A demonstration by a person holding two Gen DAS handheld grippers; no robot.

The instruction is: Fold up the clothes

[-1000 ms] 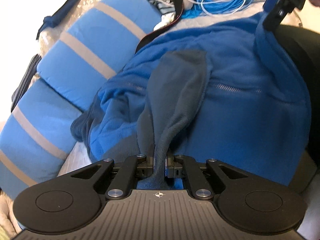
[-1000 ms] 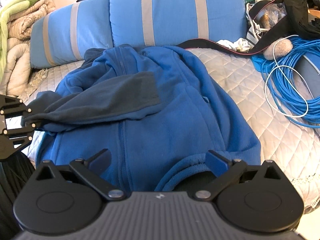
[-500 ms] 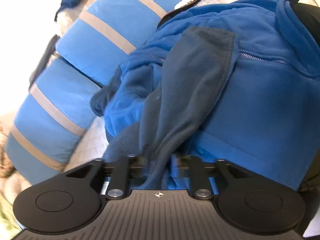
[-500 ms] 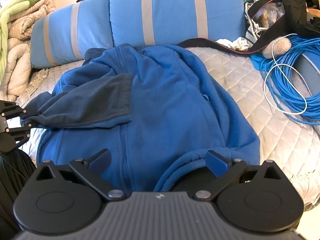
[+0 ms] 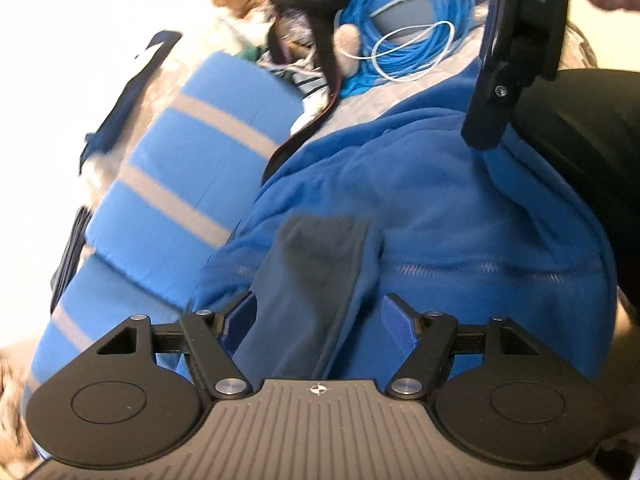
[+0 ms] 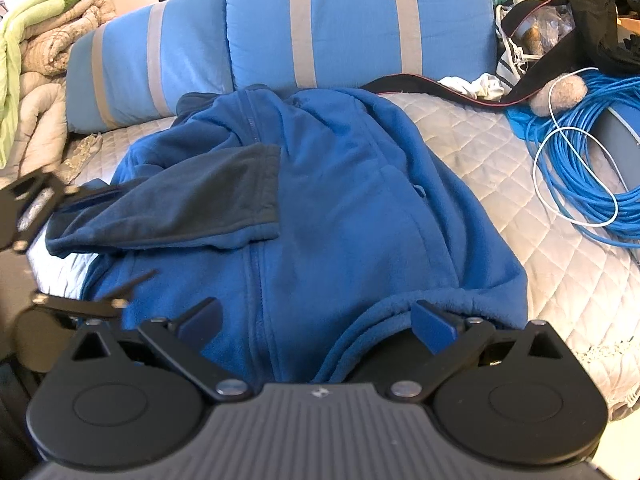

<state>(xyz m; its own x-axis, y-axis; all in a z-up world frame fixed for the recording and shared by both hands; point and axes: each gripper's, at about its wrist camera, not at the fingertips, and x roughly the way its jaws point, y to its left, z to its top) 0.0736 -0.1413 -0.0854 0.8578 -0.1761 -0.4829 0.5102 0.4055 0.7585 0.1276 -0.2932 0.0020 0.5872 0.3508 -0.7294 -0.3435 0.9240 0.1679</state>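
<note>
Left gripper: jaws just opening, grey sleeve lying loose between them.
Blue fleece jacket: spread on the quilted bed (below the striped pillows).
Right gripper: spread wide, jacket hem between, unpinched.

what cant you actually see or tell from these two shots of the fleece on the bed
- Right sleeve of the blue fleece jacket: neither view shows it, presumably tucked under the body.
- Jacket hem, right wrist view: cut off behind the right gripper.
- Sleeve cuff, left wrist view: its end runs under the left gripper, whose jaws have just been opening, sleeve between them.
- Left gripper in the right wrist view: motion-blurred, cut by the edge.
- Clutter by the blue cable coil: too tangled to identify.
</note>
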